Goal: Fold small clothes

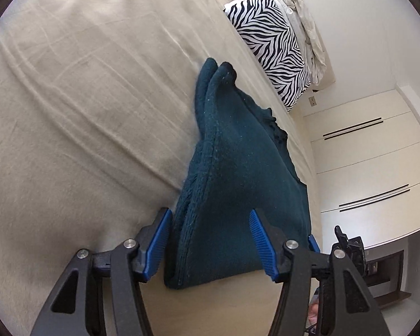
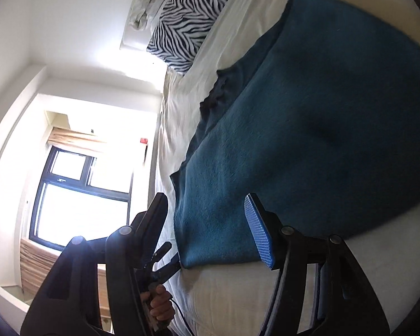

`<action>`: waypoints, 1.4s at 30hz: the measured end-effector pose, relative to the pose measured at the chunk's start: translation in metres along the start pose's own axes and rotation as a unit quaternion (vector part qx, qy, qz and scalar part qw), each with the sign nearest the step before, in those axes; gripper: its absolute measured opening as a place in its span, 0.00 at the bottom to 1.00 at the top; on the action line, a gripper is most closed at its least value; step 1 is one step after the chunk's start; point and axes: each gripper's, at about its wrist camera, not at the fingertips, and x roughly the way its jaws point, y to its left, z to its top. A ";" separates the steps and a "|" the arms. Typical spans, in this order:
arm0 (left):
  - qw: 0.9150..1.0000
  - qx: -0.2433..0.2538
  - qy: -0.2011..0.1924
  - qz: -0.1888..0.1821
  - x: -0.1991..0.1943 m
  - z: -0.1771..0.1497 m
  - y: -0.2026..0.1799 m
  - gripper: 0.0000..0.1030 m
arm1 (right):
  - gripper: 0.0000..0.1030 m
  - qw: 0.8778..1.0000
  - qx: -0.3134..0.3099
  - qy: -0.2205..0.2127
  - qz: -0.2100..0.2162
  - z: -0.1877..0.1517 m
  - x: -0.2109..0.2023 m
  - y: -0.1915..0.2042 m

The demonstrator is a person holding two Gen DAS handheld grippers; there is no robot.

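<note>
We had both hand-held grippers (image 1: 210,240) (image 2: 207,232) open around the soft, floppy teal sweater's (image 1: 232,173) thick folded edge.

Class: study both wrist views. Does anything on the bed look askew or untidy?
Yes. Behind the zebra-print pillow, a pale sheet lies crumpled. The folded teal garment has a dark edge sticking out unevenly.
</note>
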 end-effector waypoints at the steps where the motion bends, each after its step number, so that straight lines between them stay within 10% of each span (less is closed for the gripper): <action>1: 1.000 -0.007 0.004 -0.006 0.003 0.004 0.001 0.58 | 0.55 1.000 -0.003 0.009 0.003 0.000 0.010 0.005; 9: 0.998 -0.036 0.038 -0.044 0.023 0.020 0.003 0.56 | 0.55 0.997 -0.021 0.069 0.007 0.004 0.089 0.033; 14: 0.996 -0.048 0.051 -0.061 0.030 0.025 0.008 0.21 | 0.55 0.995 -0.017 0.100 0.003 0.006 0.129 0.036; 19: 0.996 -0.044 0.048 -0.067 0.029 0.025 0.008 0.12 | 0.55 0.992 -0.026 0.122 -0.021 0.003 0.151 0.021; 33: 0.995 0.062 0.039 -0.069 0.031 0.021 -0.110 0.11 | 0.56 0.993 0.040 0.081 0.076 0.033 0.101 -0.006; 42: 0.983 0.130 0.101 -0.079 0.131 -0.022 -0.209 0.11 | 0.66 0.989 0.093 0.029 0.114 0.080 0.026 -0.052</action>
